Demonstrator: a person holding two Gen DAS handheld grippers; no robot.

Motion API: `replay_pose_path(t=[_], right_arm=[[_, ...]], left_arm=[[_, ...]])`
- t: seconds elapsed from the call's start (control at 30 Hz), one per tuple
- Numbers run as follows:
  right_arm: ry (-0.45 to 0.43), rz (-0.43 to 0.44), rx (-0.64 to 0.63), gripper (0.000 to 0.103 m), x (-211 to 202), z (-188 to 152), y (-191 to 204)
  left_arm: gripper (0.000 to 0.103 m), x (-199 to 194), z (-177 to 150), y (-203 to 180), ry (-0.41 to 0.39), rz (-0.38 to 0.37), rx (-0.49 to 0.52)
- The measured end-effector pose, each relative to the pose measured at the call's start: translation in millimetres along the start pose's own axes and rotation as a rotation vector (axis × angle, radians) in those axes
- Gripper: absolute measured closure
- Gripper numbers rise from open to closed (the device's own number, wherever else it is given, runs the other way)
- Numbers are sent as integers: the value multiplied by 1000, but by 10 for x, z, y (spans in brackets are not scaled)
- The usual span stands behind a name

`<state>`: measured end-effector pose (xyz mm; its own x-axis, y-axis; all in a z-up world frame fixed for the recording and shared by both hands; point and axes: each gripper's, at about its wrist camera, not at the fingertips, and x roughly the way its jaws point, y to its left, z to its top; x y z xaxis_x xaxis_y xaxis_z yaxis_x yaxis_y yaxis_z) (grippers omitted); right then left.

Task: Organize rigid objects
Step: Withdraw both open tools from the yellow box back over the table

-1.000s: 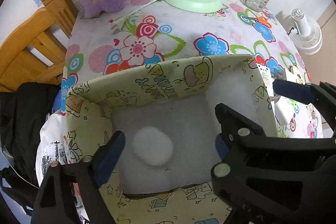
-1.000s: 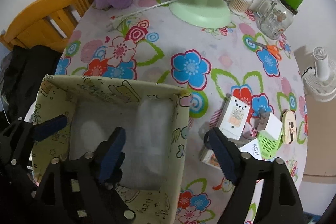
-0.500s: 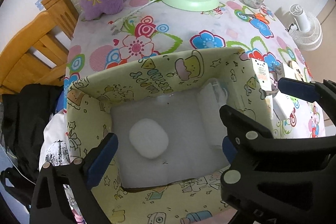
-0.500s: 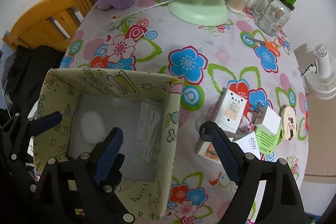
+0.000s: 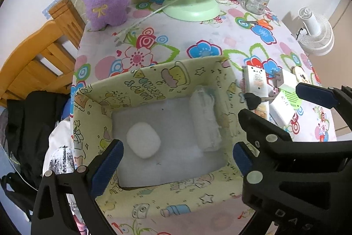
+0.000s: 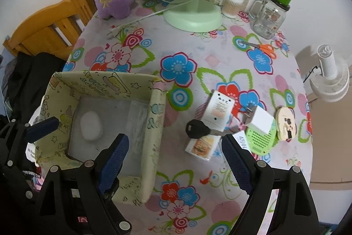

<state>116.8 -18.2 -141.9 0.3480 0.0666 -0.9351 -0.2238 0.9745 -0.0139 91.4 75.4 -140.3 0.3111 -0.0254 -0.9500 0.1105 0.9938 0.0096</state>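
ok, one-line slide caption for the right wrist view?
Right gripper open above the table edge, between the patterned box and a black key atop small items.

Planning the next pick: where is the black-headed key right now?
In the right wrist view the black-headed key lies on the floral tablecloth right of the yellow fabric box, its blade resting across the white cards, just ahead of the open right gripper.

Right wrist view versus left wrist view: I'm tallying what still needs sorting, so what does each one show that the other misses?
Only the right wrist view shows the black key whole and the card under it. Only the left wrist view shows the plastic-wrapped bundle in the box clearly. Both show the yellow box, the white oval in it, the white plug, the green fan and both open, empty grippers: left gripper, right gripper.
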Motion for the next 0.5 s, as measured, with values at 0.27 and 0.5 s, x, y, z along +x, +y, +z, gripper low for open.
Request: replay_pose_path(t=[0.27,0.5], right_arm=[[-26,-6,7,15,-171,-101,-216],[-49,-13,17,15,-337,-191,-423]], left_arm=[[2,-133,-17,-238,-21,1,8],[2,-264,-34,-453,-42,-6,11]])
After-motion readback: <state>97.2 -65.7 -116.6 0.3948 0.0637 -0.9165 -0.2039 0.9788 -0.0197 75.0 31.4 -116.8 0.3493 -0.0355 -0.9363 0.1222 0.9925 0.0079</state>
